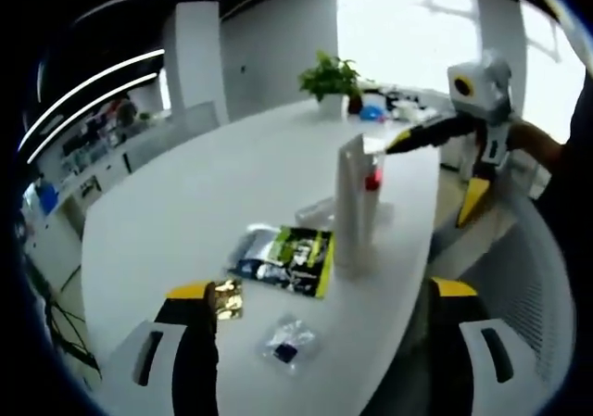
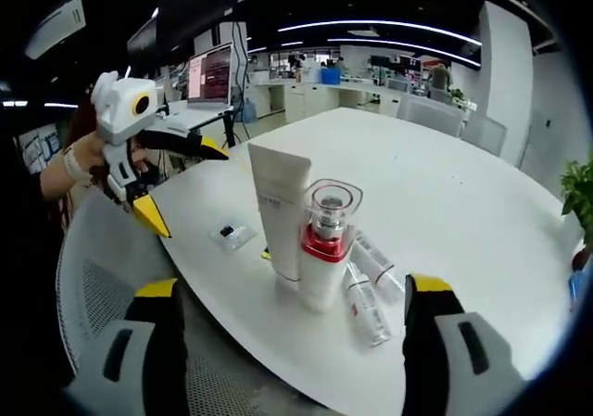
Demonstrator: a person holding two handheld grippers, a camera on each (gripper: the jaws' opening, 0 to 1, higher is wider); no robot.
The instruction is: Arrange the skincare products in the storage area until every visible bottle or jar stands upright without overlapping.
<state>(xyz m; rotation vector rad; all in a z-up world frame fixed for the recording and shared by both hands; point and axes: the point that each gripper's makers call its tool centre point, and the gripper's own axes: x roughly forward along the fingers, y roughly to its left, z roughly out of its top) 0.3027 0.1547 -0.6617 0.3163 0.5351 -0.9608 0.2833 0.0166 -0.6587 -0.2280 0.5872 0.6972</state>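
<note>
A tall white tube [image 2: 281, 208] stands upright near the table edge, with a white bottle with red collar and clear cap [image 2: 324, 249] upright right beside it. Two small clear bottles [image 2: 366, 300] lie flat by them. In the left gripper view the white tube [image 1: 352, 203] hides most of the red-collared bottle [image 1: 373, 181]. My left gripper [image 1: 322, 342] is open and empty, held back over the table edge. My right gripper [image 2: 296, 337] is open too, short of the bottles. Each shows in the other's view, open: right gripper [image 1: 431, 177], left gripper [image 2: 195, 194].
A dark green packet [image 1: 287, 258], a gold sachet [image 1: 227, 298] and a small clear sachet [image 1: 289, 344] lie on the white oval table [image 1: 204, 203]. A potted plant [image 1: 329, 78] stands at the far end. A mesh chair [image 2: 97, 286] and a laptop [image 2: 209, 73] are off the table's side.
</note>
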